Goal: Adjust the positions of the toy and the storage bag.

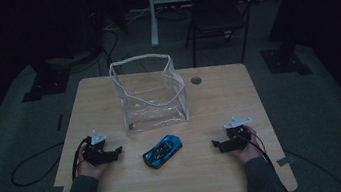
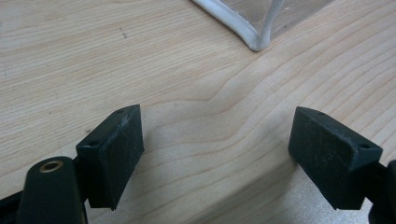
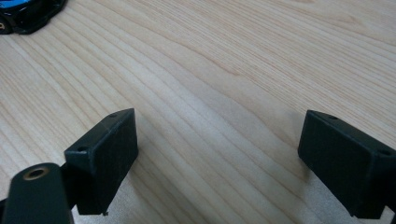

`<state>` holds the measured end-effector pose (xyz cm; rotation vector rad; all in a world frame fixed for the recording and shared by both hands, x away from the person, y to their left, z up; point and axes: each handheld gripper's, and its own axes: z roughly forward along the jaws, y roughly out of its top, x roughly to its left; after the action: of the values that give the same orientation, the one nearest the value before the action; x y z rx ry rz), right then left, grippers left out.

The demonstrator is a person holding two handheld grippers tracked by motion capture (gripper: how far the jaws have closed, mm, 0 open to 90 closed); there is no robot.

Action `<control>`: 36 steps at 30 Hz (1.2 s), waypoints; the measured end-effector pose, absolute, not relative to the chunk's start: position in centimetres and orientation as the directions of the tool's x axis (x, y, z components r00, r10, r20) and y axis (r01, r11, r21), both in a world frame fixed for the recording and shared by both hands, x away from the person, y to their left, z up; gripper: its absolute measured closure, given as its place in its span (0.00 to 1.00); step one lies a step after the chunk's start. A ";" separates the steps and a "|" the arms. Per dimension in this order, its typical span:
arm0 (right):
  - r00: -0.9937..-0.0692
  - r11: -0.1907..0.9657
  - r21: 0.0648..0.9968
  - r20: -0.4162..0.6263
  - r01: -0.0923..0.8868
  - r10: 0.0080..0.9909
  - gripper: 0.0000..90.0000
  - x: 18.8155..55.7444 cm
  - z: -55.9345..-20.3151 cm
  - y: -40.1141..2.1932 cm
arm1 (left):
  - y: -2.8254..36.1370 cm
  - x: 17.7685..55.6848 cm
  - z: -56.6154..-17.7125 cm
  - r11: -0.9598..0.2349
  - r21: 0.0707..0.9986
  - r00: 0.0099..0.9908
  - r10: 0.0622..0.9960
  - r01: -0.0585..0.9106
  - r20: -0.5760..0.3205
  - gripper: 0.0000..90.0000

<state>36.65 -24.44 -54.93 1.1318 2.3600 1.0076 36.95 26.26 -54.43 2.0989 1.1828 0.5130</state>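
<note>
A blue and black toy car (image 1: pixel 162 151) lies on the wooden table (image 1: pixel 219 99), just in front of a clear plastic bag (image 1: pixel 150 94) with a white rim that stands upright. My left gripper (image 1: pixel 117 151) rests low on the table to the left of the car, open, with bare wood between its jaws (image 2: pixel 217 154). The bag's lower corner (image 2: pixel 257 42) shows ahead of it. To the right of the car my right gripper (image 1: pixel 214 145) sits open over bare wood (image 3: pixel 217 156), and the car's edge (image 3: pixel 28 14) appears at the top left of its view.
A small round grey cap (image 1: pixel 196 80) sits in the table near the bag's right side. Beyond the table stand a dark folding chair (image 1: pixel 217 11) and stand legs on a grey carpet. A cable (image 1: pixel 32 168) trails off the table's left edge.
</note>
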 end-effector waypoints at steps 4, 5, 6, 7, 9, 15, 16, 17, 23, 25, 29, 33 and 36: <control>-0.631 0.435 0.721 0.004 0.539 0.775 0.13 36.7 -54.9 -24.5 | 26.3 37.0 -54.4 -0.370 0.712 0.515 0.857 0.597 0.014 0.20; -0.632 0.436 0.721 0.003 0.538 0.775 0.13 36.7 -54.9 -24.5 | 26.3 37.0 -54.4 -0.371 0.712 0.515 0.857 0.597 0.014 0.20; -0.633 0.437 0.720 0.004 0.539 0.774 0.13 36.7 -54.9 -24.5 | 26.3 37.0 -54.4 -0.371 0.711 0.515 0.857 0.597 0.014 0.20; -0.633 0.437 0.721 0.004 0.538 0.774 0.13 36.7 -54.9 -24.5 | 26.3 37.0 -54.4 -0.371 0.711 0.516 0.857 0.597 0.014 0.20; -0.633 0.437 0.721 0.003 0.538 0.774 0.13 36.7 -54.9 -24.5 | 26.3 37.0 -54.4 -0.373 0.711 0.517 0.856 0.597 0.014 0.19; -0.637 0.436 0.725 0.004 0.533 0.771 0.15 36.7 -54.9 -24.5 | 26.3 36.9 -54.4 -0.375 0.710 0.521 0.854 0.596 0.014 0.19; -0.637 0.436 0.725 0.004 0.533 0.771 0.16 36.7 -54.9 -24.5 | 26.3 36.9 -54.4 -0.374 0.710 0.520 0.854 0.596 0.014 0.19; -0.636 0.436 0.725 0.004 0.533 0.772 0.16 36.7 -54.9 -24.5 | 26.3 36.9 -54.4 -0.374 0.710 0.519 0.854 0.596 0.014 0.19; -0.635 0.435 0.725 0.005 0.534 0.772 0.16 36.7 -54.9 -24.5 | 26.3 36.9 -54.4 -0.373 0.712 0.519 0.855 0.595 0.014 0.20; -0.636 0.435 0.725 0.005 0.534 0.772 0.16 36.7 -54.9 -24.5 | 26.2 36.9 -54.4 -0.372 0.712 0.517 0.856 0.596 0.014 0.20; -0.637 0.436 0.725 0.004 0.532 0.771 0.16 36.7 -54.9 -24.5 | 26.2 36.9 -54.4 -0.371 0.710 0.515 0.857 0.598 0.014 0.20; -0.632 0.434 0.721 0.007 0.540 0.775 0.23 36.7 -54.7 -24.5 | 26.3 36.8 -54.2 -0.364 0.711 0.525 0.851 0.602 -0.009 0.25; -0.641 0.446 0.717 0.001 0.536 0.768 0.35 36.5 -54.4 -24.4 | 26.4 36.8 -54.1 -0.353 0.712 0.528 0.849 0.607 -0.029 0.25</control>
<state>36.54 -24.40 -54.40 1.1132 2.3772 1.0055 36.81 26.41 -54.14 2.0866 1.1767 0.4568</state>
